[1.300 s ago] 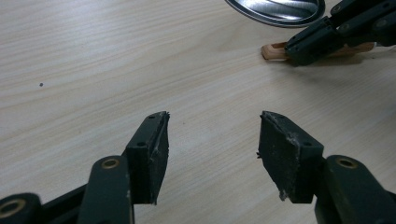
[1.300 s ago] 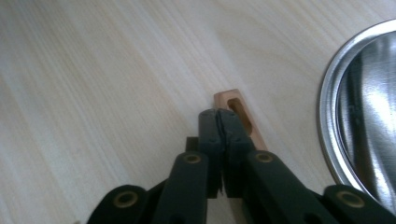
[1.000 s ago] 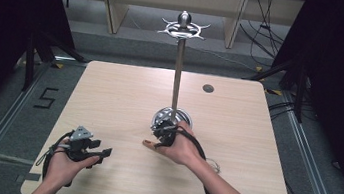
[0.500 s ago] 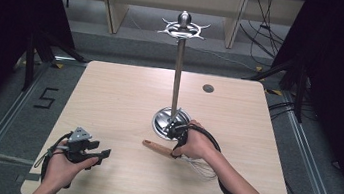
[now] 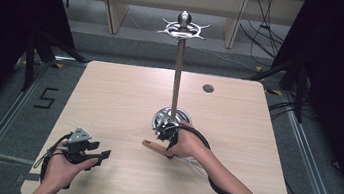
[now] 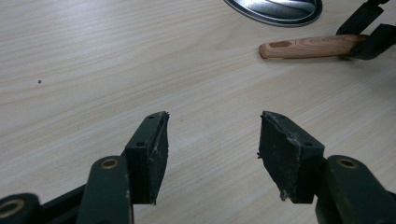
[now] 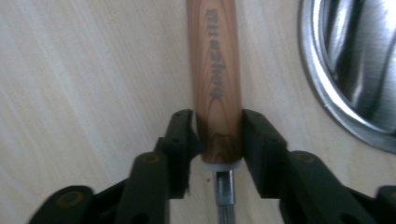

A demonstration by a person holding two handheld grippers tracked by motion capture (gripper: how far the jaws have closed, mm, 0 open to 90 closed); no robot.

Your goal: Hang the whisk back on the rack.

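A: Where is the wooden handle (image 7: 217,70)?

B: Lying on the table (image 5: 124,96), pinched between the jaws of the right gripper (image 7: 218,135) near its metal-neck end, the stand's steel base (image 7: 355,65) just to the jaws' right.

A: And the left gripper (image 6: 212,140)?

B: Jaws spread, nothing between them, the handle well ahead.

A: How to lift well?

B: Probably straight up, squeezing firmly, steering clear of the base.
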